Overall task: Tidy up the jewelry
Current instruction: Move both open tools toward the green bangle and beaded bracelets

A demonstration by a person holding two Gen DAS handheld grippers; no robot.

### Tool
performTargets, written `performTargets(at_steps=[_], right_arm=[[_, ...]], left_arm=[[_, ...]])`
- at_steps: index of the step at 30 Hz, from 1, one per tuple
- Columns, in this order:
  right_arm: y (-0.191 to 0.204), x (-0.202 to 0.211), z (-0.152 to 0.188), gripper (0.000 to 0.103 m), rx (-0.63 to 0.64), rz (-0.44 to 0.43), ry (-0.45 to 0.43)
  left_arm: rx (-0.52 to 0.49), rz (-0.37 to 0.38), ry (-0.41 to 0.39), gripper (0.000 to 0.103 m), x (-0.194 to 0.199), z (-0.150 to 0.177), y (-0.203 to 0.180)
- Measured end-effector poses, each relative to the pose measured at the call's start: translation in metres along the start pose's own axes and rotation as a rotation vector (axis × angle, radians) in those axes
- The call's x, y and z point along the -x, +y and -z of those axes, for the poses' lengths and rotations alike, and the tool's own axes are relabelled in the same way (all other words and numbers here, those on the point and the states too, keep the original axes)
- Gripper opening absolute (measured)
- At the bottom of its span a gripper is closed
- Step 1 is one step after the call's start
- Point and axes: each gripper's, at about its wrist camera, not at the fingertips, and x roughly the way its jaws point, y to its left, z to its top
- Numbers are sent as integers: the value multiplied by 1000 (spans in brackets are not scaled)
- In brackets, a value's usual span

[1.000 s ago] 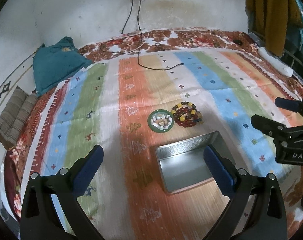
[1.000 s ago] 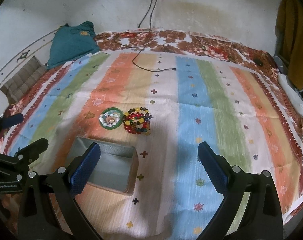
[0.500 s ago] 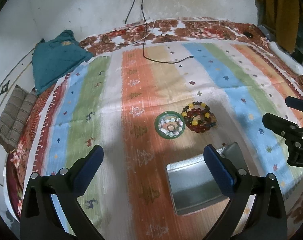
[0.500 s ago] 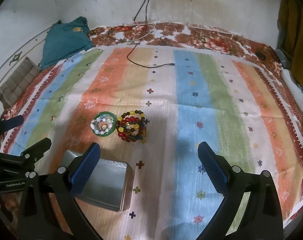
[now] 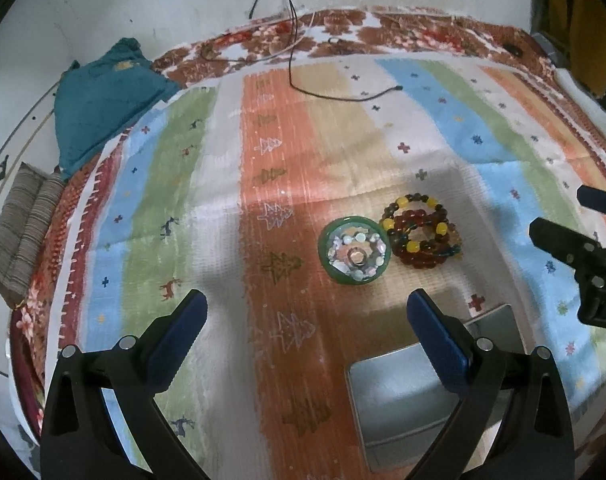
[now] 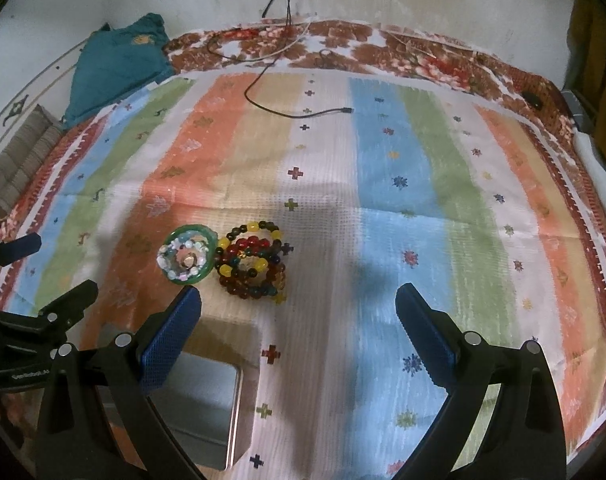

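Glass beads [image 5: 421,232] are lying stacked on the bed [image 5: 223,200], touching the green bangle [image 5: 355,254] at their nine o'clock, beyond the tin [image 5: 403,404]; both hand-held grippers [image 5: 307,330] [image 6: 299,320] are hovering spread and empty, risking scattering the pile.

You get dim, soft, slightly motion-blurred views, strong fisheye bending and dark corners, with broad shadows across the striped cloth [image 5: 343,152]

striped cloth [image 5: 287,152], green bangle [image 5: 355,251], red-yellow beads [image 5: 421,236], blue fingers [image 5: 179,338]
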Motion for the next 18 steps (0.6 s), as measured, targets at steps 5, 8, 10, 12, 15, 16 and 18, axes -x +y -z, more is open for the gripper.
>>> performTargets(at_steps=[5,8,10,12,15,16,18], right_arm=[[-2,-21,-7,99,-3,11,36],[-4,-32,-11,99,-3,19,47],[-7,-37,-14,99,-17,21,47],[-7,-41,-17,99,-23,13,57],[-8,-50,-21,99,-27,15,68],[-7,-54,-23,99,-28,11,74],[-7,-60,-25,99,-27,9,82]], left_arm=[[-11,-14,36,97,-19,-8,-1],[-9,-12,52,97,-28,-12,0],[-15,-12,60,97,-34,-14,-1],[-16,-8,72,97,-40,-17,-1],[8,25,95,97,-50,-19,3],[12,27,101,97,-54,-20,4],[6,16,105,97,-59,-22,4]])
